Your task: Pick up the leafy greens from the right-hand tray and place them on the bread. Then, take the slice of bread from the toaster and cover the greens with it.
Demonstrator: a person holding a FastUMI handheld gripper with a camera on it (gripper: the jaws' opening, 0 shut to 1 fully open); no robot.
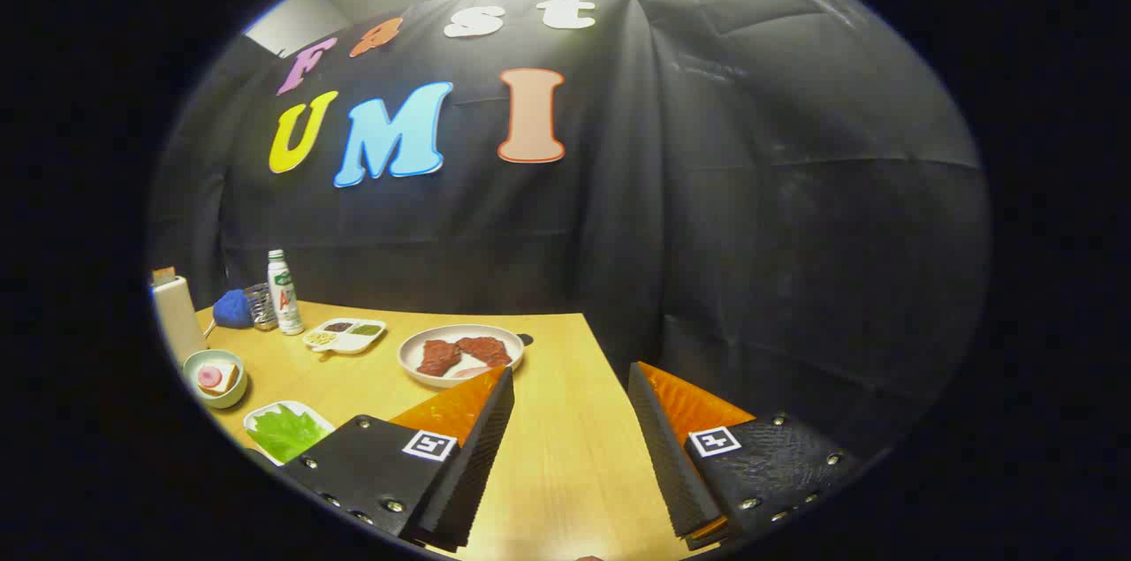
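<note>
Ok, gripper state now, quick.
Gripper: open, holding nothing; bare wooden table shows between its fingers, with the leafy greens off to their left.

The left finger (pixel 468 446) of the wide-open gripper (pixel 570 389) hides part of the round white plate (pixel 424 367) of red meat; the white toaster (pixel 177 318) beyond that plate is cut off.

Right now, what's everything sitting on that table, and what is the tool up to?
Table: one, light wood.
Toaster: one, white, far left edge, bread slice poking out.
Bowl: one, pale green, holding bread with a pink topping.
Tray of leafy greens: one, white, beside the left finger.
Bottle: one, white, at the back.
Blue object: one, by the bottle.
Divided dish: one, white.
Plate: one, white, red meat slices.
Tool: one, fingers open over bare table.
</note>
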